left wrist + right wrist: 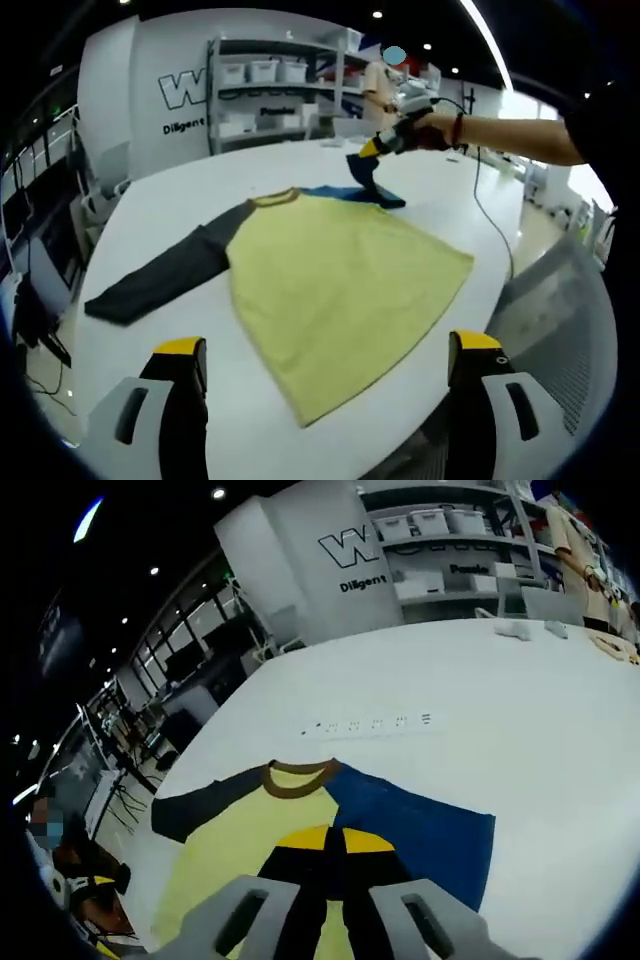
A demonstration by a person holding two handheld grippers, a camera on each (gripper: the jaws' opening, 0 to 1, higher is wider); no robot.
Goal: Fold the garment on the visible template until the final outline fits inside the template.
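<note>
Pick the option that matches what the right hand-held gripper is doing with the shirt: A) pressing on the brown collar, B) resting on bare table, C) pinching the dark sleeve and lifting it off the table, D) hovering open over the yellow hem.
C: the right hand-held gripper is closed on the dark sleeve, which rises off the white table above the yellow shirt.

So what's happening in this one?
A person is folding a yellow shirt with dark sleeves on a white table, one gripper in each hand. The right gripper is shut on the right sleeve, lifting it off the blue template beneath the shirt. The left gripper hangs open near the hem, holding nothing. The left sleeve lies flat, spread out; no fold is finished yet.
</note>
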